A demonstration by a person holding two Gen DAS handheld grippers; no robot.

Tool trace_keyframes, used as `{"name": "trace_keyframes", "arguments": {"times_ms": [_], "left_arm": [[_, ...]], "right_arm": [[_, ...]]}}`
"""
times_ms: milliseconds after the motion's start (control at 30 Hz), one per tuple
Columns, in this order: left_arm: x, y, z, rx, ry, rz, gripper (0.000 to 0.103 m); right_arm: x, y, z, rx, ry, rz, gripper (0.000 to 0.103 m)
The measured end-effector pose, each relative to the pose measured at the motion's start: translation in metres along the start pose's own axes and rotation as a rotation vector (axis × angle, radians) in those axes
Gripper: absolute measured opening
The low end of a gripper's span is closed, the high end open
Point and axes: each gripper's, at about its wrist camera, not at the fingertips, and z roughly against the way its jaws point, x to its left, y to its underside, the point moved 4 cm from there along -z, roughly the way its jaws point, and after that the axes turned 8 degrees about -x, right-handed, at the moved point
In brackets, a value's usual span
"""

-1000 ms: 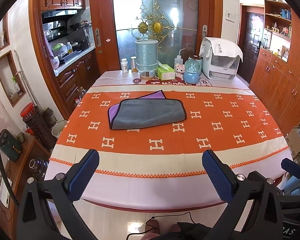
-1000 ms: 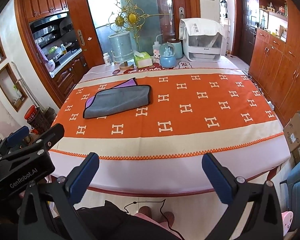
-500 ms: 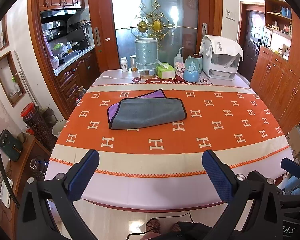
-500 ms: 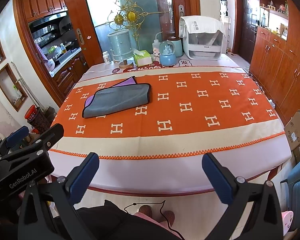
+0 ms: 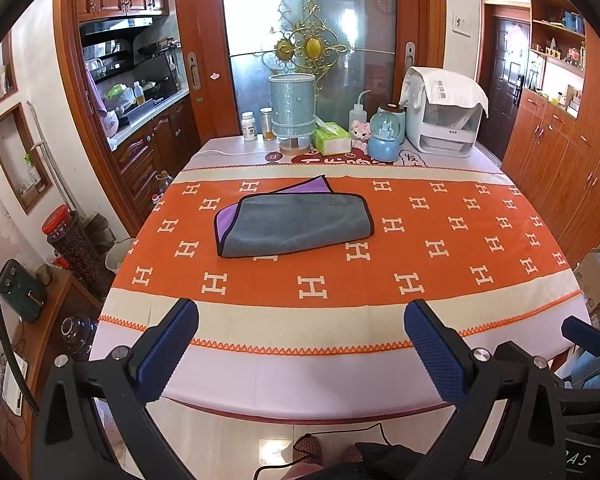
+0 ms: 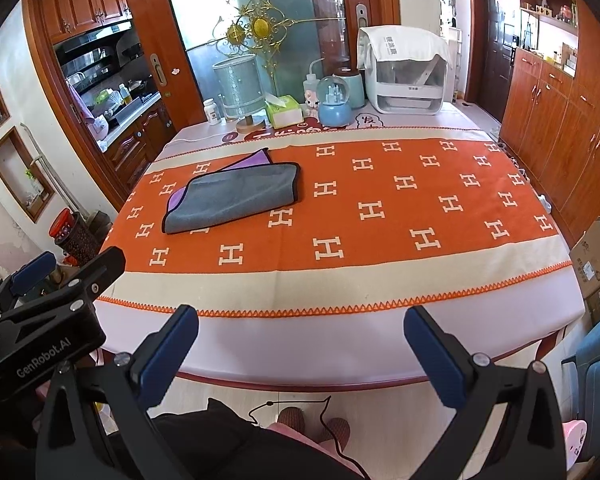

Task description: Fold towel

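Left gripper: blue pads spread wide, nothing between them, held off the near edge of the bench, above the floor. Right gripper: same, pads wide apart, empty, also short of the near edge. Seen from the right cam, the left gripper sits just beside it on its left.

Towel: grey w/ dark binding, lying flat on the orange H-pattern cloth, left of bench centre, towards the far half. Looks already doubled over once. Purple underside peeks out at the far-left corner and along the left edge, so layers aren't quite squared. Well apart from both grippers; ahead of the left one, ahead and to the left of the right one.

Handling (judgement): soft microfibre-type cloth, light, limp, no stiffness, will sag and drape once lifted. Not fragile, not slippery, but may cling or drag on the cloth under it. Best hold prob. at the bound corners: near-left corner for the left gripper, near-right corner for the right, pinching both layers so they don't slide apart. Risk: pinching the bench cloth along w/ the towel.

Far end of bench, l to r: pill bottle, teal cylinder, tissue box, snow globe, white appliance. All well beyond the towel.
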Motion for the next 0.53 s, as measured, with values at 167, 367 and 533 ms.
{"name": "trace_keyframes", "arguments": {"times_ms": [167, 367, 533], "left_arm": [[-0.0007, -0.0013, -0.0002, 0.000, 0.000, -0.001, 0.102], [-0.0017, -0.0006, -0.0010, 0.003, 0.001, -0.001, 0.102], [-0.0014, 0.0022, -0.0008, 0.008, 0.005, -0.002, 0.102]], "right_arm": [[-0.0003, 0.0000, -0.0011, 0.002, 0.001, -0.001, 0.103], [-0.0012, -0.0003, -0.0019, 0.003, 0.002, -0.002, 0.103], [-0.0021, 0.0038, -0.0065, 0.014, 0.010, -0.008, 0.103]]}}
